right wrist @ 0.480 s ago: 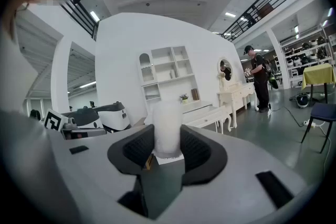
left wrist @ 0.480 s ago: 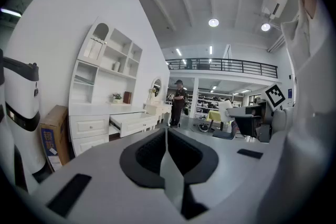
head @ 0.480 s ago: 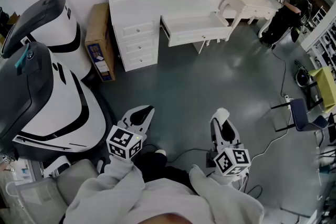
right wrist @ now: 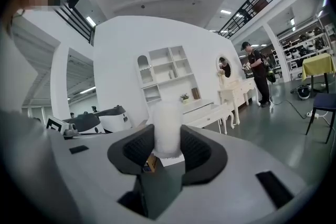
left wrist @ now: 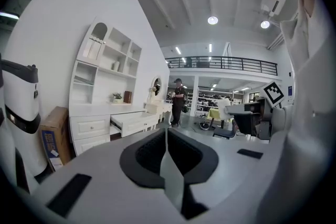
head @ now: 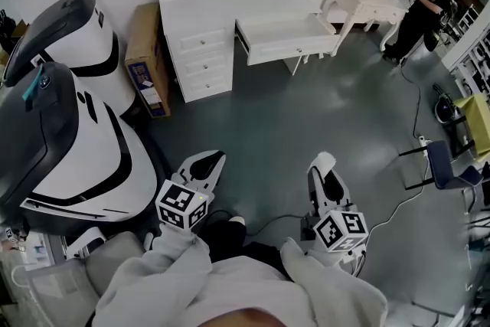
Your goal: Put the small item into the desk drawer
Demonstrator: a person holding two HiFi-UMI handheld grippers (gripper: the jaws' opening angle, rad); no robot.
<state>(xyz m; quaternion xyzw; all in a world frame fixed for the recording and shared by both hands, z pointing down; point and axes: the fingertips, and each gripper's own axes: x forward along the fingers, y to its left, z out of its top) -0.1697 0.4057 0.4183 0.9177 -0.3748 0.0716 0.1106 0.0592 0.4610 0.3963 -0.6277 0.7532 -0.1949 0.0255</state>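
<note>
Far across the grey floor, the white desk (head: 230, 8) stands against the wall with its drawer (head: 287, 38) pulled open. My right gripper (head: 325, 165) is low in the head view, shut on a small white fuzzy item (head: 325, 160). In the right gripper view that item (right wrist: 167, 131) stands upright between the dark pads, with the open drawer (right wrist: 210, 115) far behind it. My left gripper (head: 208, 163) is beside the right one, shut with nothing in it. Its jaws meet in a thin line in the left gripper view (left wrist: 166, 139), where the drawer (left wrist: 131, 123) shows far off.
A large white and black machine (head: 69, 126) fills the left side. A cardboard box (head: 145, 61) leans beside the desk. At the back right are a white vanity table (head: 364, 0) and a person (head: 417, 11). A blue chair (head: 448, 165) and cables lie right.
Both grippers keep their places and their grip. The person at the back right has shifted a little.
</note>
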